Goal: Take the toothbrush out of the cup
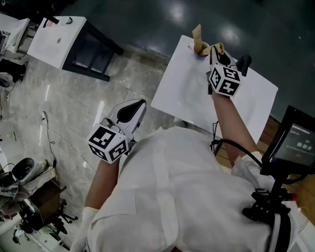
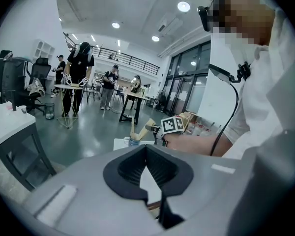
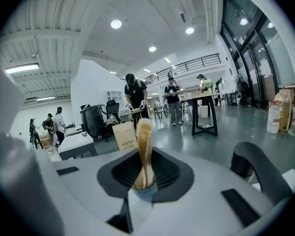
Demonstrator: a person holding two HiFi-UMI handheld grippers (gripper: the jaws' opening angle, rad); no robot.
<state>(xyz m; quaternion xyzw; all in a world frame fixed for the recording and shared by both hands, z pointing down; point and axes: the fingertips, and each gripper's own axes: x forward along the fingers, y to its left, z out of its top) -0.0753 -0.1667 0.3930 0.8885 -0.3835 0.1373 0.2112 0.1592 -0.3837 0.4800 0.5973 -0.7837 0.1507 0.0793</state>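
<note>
Right gripper has its jaws clamped on the tan toothbrush, which stands upright between them in the blue cup at the white table's far corner, while the left gripper hangs closed and empty, well off left.
</note>
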